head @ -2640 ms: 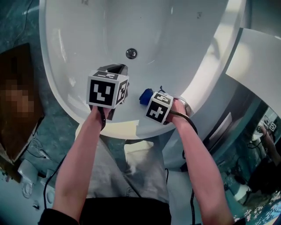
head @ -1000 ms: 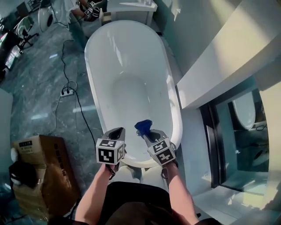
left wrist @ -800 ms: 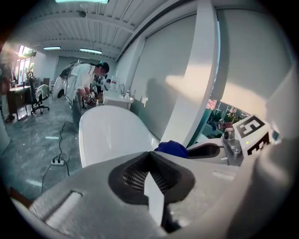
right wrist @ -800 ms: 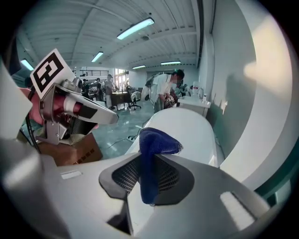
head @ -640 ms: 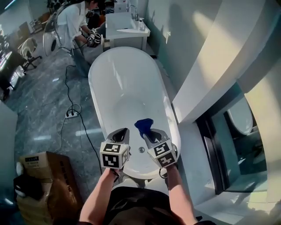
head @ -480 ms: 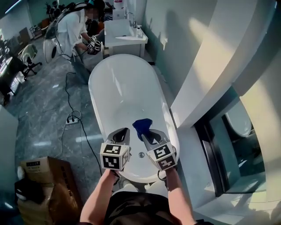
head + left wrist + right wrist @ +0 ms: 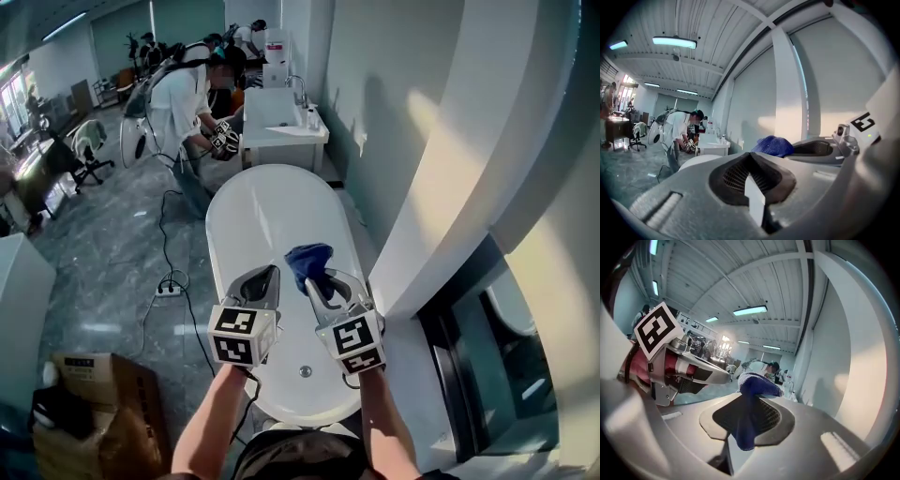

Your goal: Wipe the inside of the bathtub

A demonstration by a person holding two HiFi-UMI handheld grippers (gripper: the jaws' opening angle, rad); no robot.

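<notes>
Farther off than moments ago, white oval bathtub shows whole rim; left gripper over it, jaws apparently together, nothing between; right gripper just beside, clamped on blue cloth, bunched above tub interior, not touching it

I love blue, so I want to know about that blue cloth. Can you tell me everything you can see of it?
The blue cloth is a deep blue, soft, fuzzy-looking rag, crumpled into a bunch. The right gripper has its jaws shut on it: one fold lies pinched between them, and the rest puffs out past their tips. It looks held up in the air over the white bathtub, touching nothing but those jaws. The left gripper is beside it, apart from it.
</notes>
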